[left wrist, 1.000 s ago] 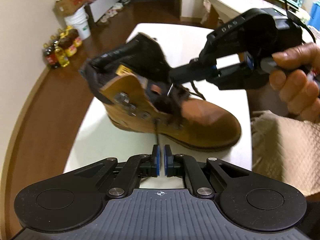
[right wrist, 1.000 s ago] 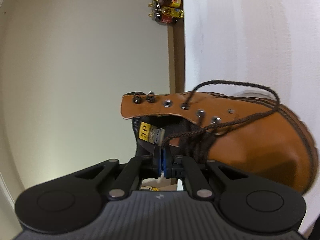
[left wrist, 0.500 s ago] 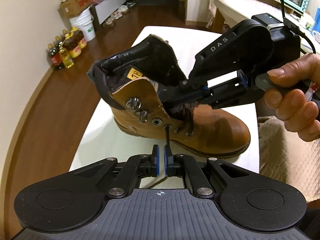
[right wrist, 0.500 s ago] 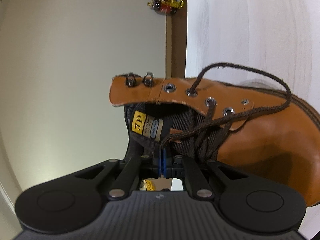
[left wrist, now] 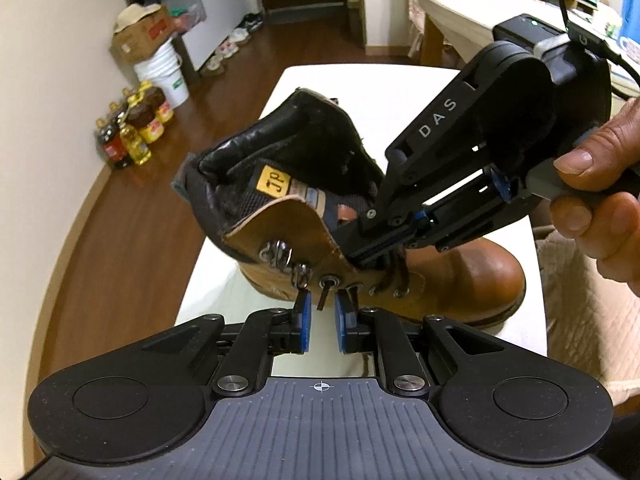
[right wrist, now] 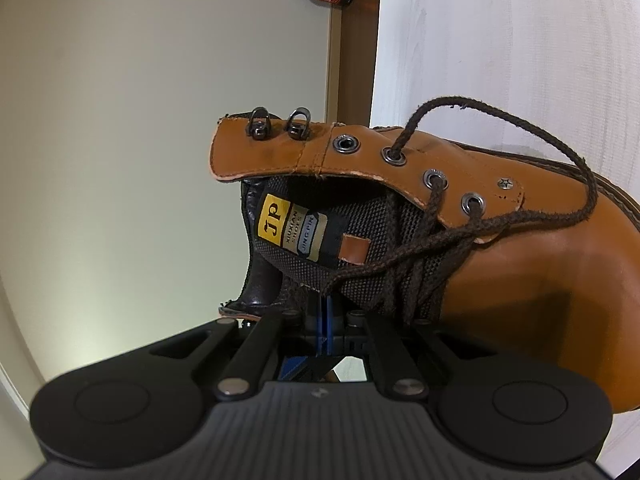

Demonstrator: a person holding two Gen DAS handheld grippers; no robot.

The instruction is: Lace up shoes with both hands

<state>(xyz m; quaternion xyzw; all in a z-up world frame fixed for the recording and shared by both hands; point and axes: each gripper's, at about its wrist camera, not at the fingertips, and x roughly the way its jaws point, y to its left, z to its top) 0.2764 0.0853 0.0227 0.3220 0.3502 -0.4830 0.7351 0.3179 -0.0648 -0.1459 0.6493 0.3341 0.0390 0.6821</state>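
Boot: tan leather lace-up boot (left wrist: pixel 472 276) lies on the white surface (left wrist: pixel 320 88), collar raised, toe to the right.
Lace: dark brown braided lace (right wrist: pixel 520 136) is part threaded; its tip hangs from a near-flap eyelet (left wrist: pixel 330 280).
Left hand-held gripper (left wrist: pixel 321 316): jaws narrowly apart, lace tip between the pads, not pinched.
Right hand-held gripper (right wrist: pixel 324 316): clamped on a lace strand at the tongue.
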